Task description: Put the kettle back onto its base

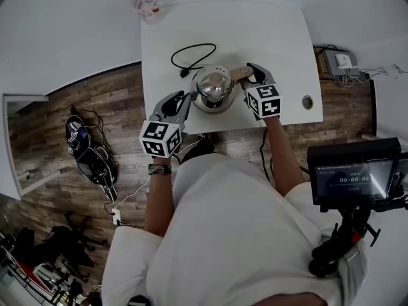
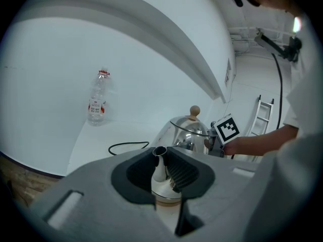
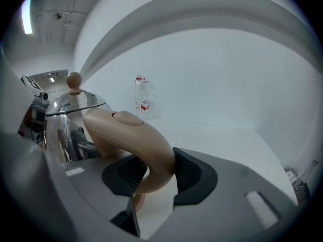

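Note:
A polished steel kettle [image 1: 213,85] with a wooden lid knob [image 2: 194,111] stands near the front edge of the white table [image 1: 274,37]. A wider round rim, its base [image 1: 213,109], shows under it. I cannot tell whether the kettle is seated. My left gripper [image 1: 187,97] comes in from the left, its pads against the thin spout [image 2: 160,160]. My right gripper [image 1: 250,75] is on the other side, and its pads clamp the curved beige handle [image 3: 136,140]. In the left gripper view, the right gripper's marker cube shows behind the kettle [image 2: 189,132].
A black power cord [image 1: 191,56] loops on the table behind the kettle. A clear plastic bottle [image 1: 143,2] stands at the table's far left corner. A round grommet hole [image 1: 308,102] is near the right front edge. Bags and cables lie on the wooden floor at left.

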A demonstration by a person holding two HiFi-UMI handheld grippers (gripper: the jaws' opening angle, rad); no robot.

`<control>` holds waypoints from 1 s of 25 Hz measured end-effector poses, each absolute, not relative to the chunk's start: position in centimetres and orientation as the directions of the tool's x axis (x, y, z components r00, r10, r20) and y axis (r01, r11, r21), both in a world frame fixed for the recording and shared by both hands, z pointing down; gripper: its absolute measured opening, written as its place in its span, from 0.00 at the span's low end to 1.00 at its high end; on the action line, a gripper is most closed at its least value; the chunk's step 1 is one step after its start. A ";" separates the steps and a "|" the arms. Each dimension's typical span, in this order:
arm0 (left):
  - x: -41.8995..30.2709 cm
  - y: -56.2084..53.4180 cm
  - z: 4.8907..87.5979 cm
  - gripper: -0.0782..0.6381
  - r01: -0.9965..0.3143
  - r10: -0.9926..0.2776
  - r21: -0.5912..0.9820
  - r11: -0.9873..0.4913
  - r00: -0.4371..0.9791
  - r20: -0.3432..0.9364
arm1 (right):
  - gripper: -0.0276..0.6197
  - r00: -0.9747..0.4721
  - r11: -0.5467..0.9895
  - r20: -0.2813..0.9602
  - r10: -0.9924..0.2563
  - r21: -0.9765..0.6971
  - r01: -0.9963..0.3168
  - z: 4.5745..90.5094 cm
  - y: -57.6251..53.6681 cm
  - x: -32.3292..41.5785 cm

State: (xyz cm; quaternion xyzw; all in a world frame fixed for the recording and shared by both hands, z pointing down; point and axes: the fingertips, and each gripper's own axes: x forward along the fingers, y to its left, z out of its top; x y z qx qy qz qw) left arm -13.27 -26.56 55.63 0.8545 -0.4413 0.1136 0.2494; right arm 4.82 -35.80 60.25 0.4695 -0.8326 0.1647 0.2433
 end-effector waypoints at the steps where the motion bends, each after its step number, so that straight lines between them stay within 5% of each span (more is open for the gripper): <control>1: -13.2 -26.4 55.7 0.21 -0.810 -0.696 0.328 -0.487 0.586 0.415 | 0.28 -0.442 0.506 0.561 -0.700 -0.047 -0.861 60.3 -35.8 4.8; 25: -12.0 -25.4 55.3 0.21 -0.806 -0.697 0.309 -0.506 0.592 0.405 | 0.28 -0.472 0.534 0.543 -0.694 -0.051 -0.844 60.1 -37.6 4.4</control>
